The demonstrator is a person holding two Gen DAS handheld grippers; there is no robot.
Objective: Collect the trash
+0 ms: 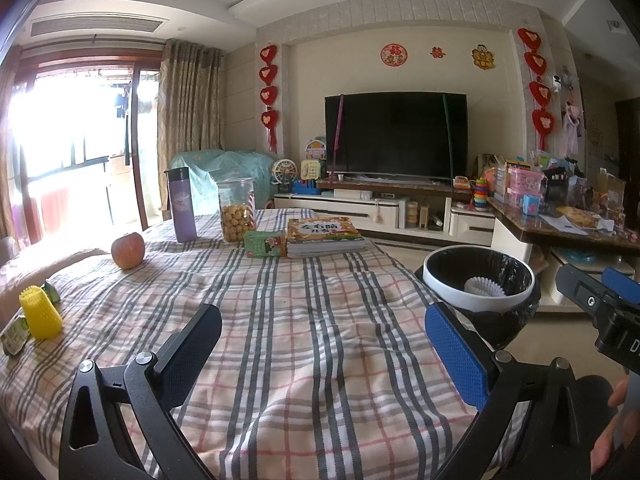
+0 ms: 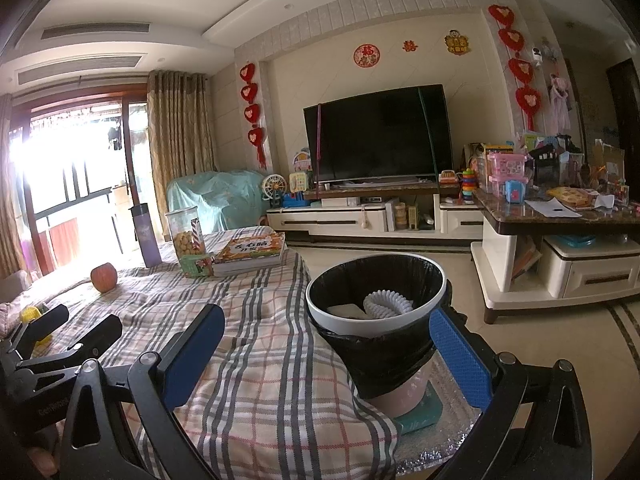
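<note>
The plaid-covered table [image 1: 304, 320] is viewed low from its near edge by the left wrist camera, facing the television [image 1: 396, 136]; the right wrist view sits close beside the bin [image 2: 376, 296]. Both are shared.

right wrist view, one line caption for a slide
Open right gripper faces the lined trash bin beside the plaid-covered table.

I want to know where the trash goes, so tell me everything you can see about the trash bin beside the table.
The trash bin is round, with a white rim and a black plastic bag liner folded over the outside; a pinkish body shows below the liner. It stands upright off the table's right edge, on a teal base over a silvery mat. Inside lie a white ruffled paper cup and a pale flat piece. No hand-held gripper touches it.
</note>
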